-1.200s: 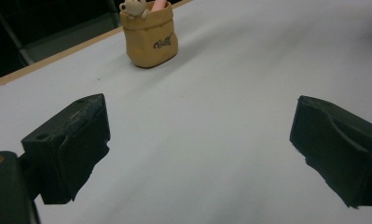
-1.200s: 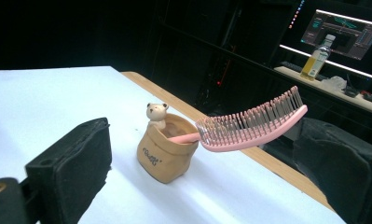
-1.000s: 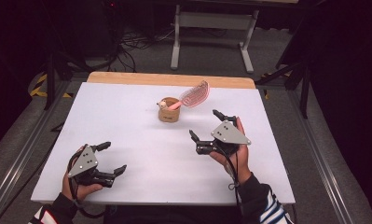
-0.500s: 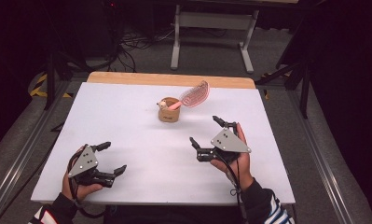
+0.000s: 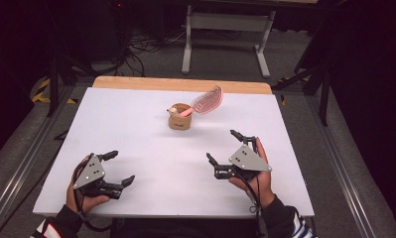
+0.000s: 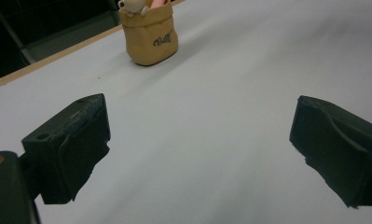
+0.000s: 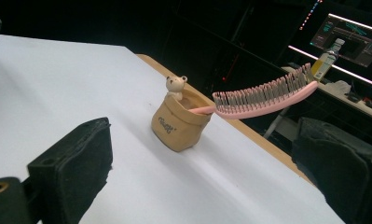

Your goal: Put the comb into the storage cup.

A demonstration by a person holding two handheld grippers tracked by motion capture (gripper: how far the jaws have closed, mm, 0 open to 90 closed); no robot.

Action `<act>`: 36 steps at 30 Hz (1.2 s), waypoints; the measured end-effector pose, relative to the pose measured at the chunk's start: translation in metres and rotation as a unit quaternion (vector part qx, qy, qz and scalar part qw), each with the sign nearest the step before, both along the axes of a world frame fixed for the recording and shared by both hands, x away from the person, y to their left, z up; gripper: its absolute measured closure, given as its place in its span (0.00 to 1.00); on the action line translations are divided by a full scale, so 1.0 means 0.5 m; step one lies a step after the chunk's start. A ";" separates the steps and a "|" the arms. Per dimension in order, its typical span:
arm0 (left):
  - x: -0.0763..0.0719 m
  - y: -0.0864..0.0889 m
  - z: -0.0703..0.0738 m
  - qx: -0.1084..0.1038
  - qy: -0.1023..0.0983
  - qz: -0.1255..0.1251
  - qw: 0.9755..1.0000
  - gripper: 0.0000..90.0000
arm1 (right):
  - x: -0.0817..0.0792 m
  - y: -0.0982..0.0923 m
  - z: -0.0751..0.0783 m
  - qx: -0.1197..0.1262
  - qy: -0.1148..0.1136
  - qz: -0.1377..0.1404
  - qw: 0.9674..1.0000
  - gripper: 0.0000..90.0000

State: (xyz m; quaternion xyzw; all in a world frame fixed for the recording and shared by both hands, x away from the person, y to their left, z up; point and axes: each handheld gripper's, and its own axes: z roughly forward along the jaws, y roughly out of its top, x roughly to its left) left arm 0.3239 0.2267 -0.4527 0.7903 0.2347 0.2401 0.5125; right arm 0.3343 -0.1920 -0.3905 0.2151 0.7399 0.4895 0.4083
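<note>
One tan sack-shaped holder [image 5: 179, 120] with a small bear figure [image 7: 176, 86] stands upper centre on the white table [image 5: 136, 134], one pink hairbrush [image 5: 205, 102] in it. Left gripper [image 5: 117, 168] and right gripper [image 5: 225, 148]: both gape, empty.

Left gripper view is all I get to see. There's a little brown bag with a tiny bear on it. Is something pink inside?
Observer: Yes. A pink hairbrush stands in the bag, handle down.
Operator: Which way does the brush part go?
Observer: In the high view it leans out over the rim toward the person's right and the table's far edge.
Operator: Is the other grabber holding it?
Observer: No. The right gripper is open with nothing in it, on the white table, nearer the person than the bag.
</note>
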 end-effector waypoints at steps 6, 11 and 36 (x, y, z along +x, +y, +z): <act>0.000 -0.001 -0.001 0.000 0.000 0.000 1.000 0.06 | -0.007 -0.015 -0.011 -0.005 0.005 -0.003 1.000 0.06; 0.000 -0.002 -0.001 0.002 -0.001 0.000 1.000 0.06 | -0.008 -0.029 -0.022 -0.009 0.009 -0.010 1.000 0.06; -0.001 -0.004 -0.001 0.005 -0.001 -0.003 1.000 0.06 | -0.024 -0.104 -0.075 -0.021 0.027 -0.036 0.999 0.07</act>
